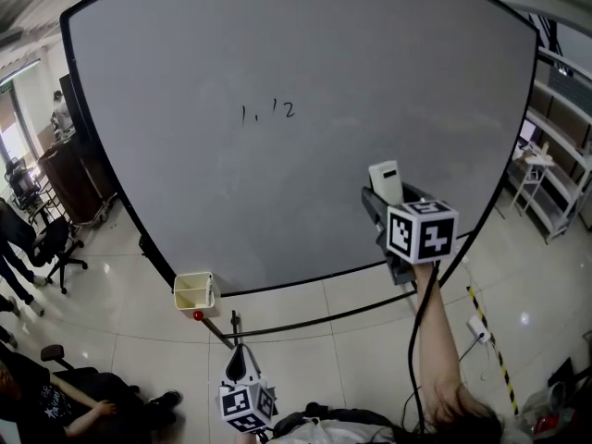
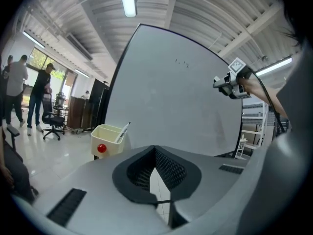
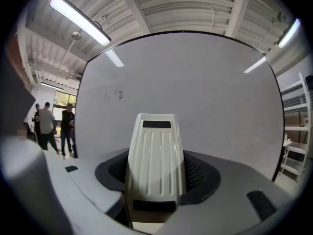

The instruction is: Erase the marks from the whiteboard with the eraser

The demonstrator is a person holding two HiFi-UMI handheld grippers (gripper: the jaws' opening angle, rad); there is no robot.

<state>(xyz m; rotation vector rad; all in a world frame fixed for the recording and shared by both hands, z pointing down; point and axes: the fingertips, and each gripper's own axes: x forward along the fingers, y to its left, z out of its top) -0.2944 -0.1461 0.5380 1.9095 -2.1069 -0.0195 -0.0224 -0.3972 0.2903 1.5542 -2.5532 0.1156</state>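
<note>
Ribbed white eraser (image 3: 155, 151), black end strips, in R tongs (image 3: 156, 174)

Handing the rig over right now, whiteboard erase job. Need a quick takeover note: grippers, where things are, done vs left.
Right gripper: shut on the white eraser, raised in front of the lower right of the whiteboard. Whether it touches the board can't be told.
Left gripper: shut, empty, held low below the board.
Marks: small black strokes on the upper middle of the board, up and to the left of the eraser.
Cream tray at the board's lower left edge holds a marker.
Done: eraser picked up.
Left: bring the eraser to the marks and wipe them off; none look wiped so far.
</note>
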